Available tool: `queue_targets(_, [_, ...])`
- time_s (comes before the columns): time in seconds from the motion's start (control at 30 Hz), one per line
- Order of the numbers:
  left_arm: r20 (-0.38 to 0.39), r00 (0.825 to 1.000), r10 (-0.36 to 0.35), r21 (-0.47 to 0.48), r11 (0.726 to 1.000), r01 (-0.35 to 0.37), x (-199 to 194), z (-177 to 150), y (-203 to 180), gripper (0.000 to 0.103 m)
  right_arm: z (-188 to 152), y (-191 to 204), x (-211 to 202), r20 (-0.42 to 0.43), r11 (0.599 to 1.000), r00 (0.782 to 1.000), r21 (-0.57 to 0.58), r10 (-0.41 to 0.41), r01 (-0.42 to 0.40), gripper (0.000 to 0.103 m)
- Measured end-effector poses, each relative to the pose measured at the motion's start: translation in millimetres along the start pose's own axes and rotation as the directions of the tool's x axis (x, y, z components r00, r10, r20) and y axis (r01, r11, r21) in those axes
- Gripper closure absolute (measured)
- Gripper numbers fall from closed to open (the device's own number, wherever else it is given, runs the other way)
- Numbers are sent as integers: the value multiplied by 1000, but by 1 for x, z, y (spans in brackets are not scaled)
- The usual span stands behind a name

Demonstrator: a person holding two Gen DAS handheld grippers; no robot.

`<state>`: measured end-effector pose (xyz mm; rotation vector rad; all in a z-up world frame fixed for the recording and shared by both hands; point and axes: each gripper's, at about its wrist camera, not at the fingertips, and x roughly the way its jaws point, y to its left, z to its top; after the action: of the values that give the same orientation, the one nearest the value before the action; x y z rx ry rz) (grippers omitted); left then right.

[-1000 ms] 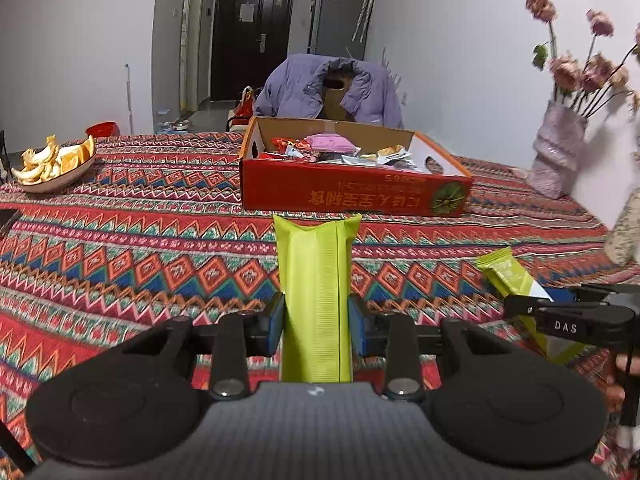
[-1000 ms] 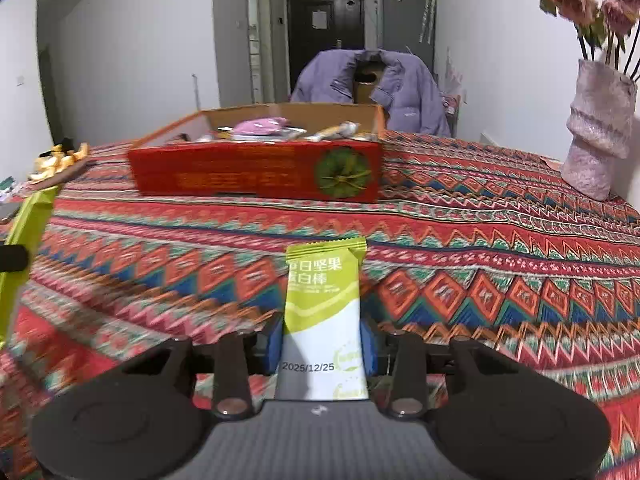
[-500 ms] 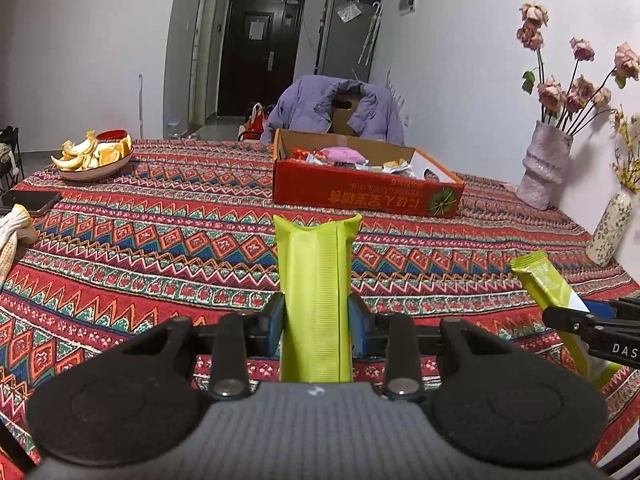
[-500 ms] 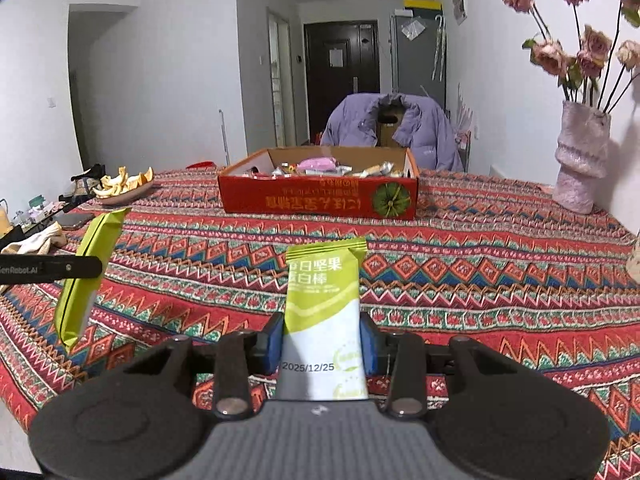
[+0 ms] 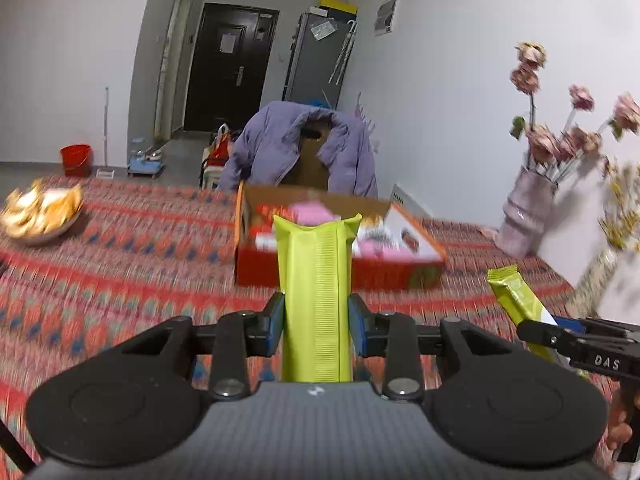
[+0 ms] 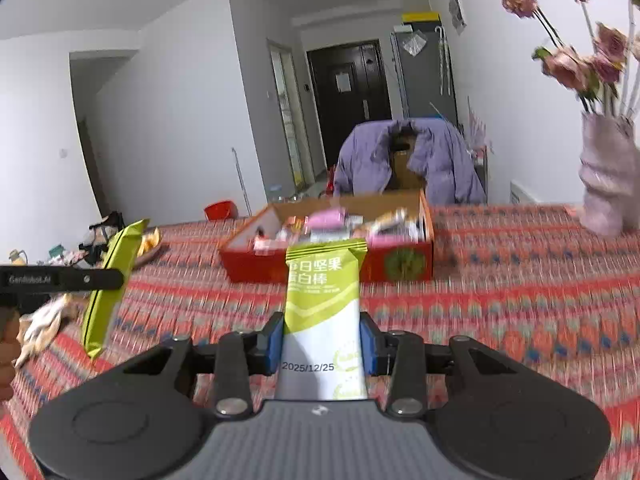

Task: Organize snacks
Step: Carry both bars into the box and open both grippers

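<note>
My left gripper (image 5: 316,324) is shut on a lime-green snack bar (image 5: 316,296), its seam side facing me, held above the table. My right gripper (image 6: 322,340) is shut on a green-and-white nut bar (image 6: 324,308) printed 2025/12/25. Each bar also shows in the other view: the right one (image 5: 520,304) at the left wrist view's right edge, the left one (image 6: 110,280) at the right wrist view's left. A red open cardboard box (image 5: 400,276) (image 6: 400,264) with several snack packets stands ahead on the table, apart from both grippers.
The table has a red patterned cloth (image 5: 120,264). A bowl of orange peel (image 5: 40,216) sits far left. A pink vase with dried roses (image 6: 608,188) stands at the right by the wall. A chair with a purple jacket (image 5: 296,148) is behind the box.
Both grippers have risen and tilted, so the box's inside now shows from higher up. The view is motion-blurred. Both bars stay gripped.
</note>
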<state>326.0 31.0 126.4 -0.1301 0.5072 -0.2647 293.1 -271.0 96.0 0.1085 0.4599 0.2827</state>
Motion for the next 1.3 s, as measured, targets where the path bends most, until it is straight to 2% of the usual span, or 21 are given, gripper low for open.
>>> queue_targets(0.17, [-28,999,47,0,999,-47,94,67,10,69,67,-29,77,-1,1000,1000,12,13,-13,66])
queue_targets(0.33, [-113,989,99,-9,995,-100,197,106,23,69,111,-56,176,-57,996,995,-22,-83,82,66])
queue_targets(0.47, [-150,958,243,93,969,-231,272,117,27,69,125,-77,252,-144,989,979,-13,-145,145,66])
queue_targets(0.57, [-208,942,262,108,964,-245,315,118,34,69,130,-89,296,-186,983,966,-1,-180,183,66])
queue_targets(0.63, [-265,933,243,111,969,-221,338,118,40,68,131,-95,321,-222,979,955,2,-198,203,65])
queue_targets(0.7, [-291,920,262,147,963,-227,354,116,41,66,130,-99,342,-245,965,935,-17,-256,260,61])
queue_targets(0.77, [-275,916,291,192,951,-244,358,115,38,58,128,-104,354,-257,962,928,-27,-271,273,58])
queue_targets(0.83, [-250,932,263,196,956,-217,352,115,37,38,128,-104,355,-251,970,938,-23,-241,243,45])
queue_targets(0.9, [-242,939,243,194,961,-199,346,118,37,37,128,-102,351,-241,971,941,-31,-237,236,44])
queue_targets(1.17, [-258,947,189,123,979,-162,310,140,40,33,148,-84,316,-238,977,947,-81,-214,200,35])
queue_targets(1.3, [-220,956,194,114,978,-173,271,145,36,22,156,-65,286,-272,987,951,-101,-149,126,22])
